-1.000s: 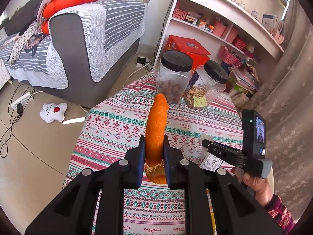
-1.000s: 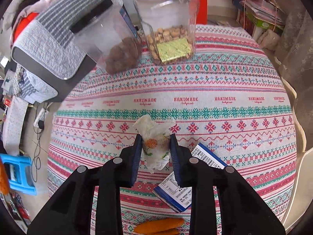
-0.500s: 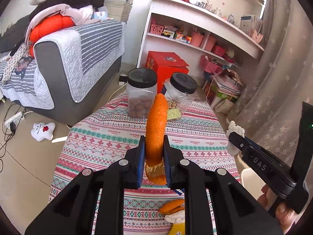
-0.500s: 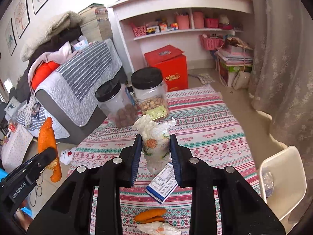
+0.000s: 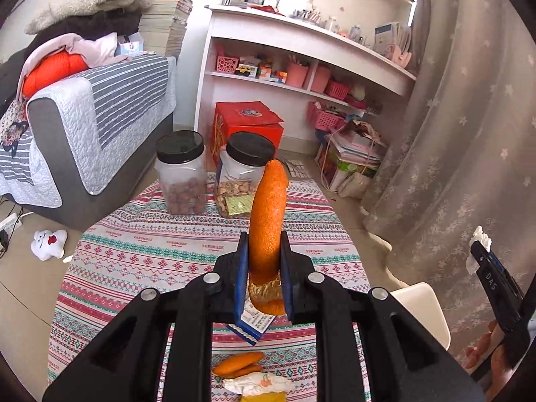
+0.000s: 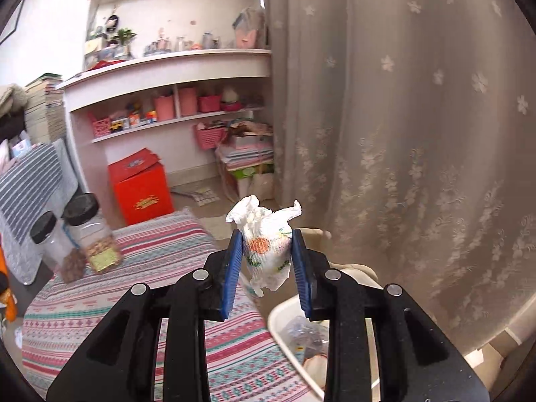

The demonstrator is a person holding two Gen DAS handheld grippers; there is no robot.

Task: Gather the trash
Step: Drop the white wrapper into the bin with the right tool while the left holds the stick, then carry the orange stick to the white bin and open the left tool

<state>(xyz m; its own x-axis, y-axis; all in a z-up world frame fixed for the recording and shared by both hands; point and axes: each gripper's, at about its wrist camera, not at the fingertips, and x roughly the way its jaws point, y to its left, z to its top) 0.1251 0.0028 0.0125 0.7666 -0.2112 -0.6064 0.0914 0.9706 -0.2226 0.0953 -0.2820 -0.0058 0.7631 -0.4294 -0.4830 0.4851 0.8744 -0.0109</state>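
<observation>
Right now your left gripper [image 5: 264, 279] is clamped on the upright orange peel [image 5: 268, 214] above the table [image 5: 134, 261], while your right gripper [image 6: 267, 266] pinches a crumpled tissue [image 6: 266, 248] above the white bin [image 6: 284, 315].

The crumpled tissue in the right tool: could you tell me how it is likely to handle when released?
The crumpled tissue looks soft and very light, so it may drift rather than drop straight. Pinched in the right tool, it appears squashed, so it could cling briefly to a pad.
</observation>
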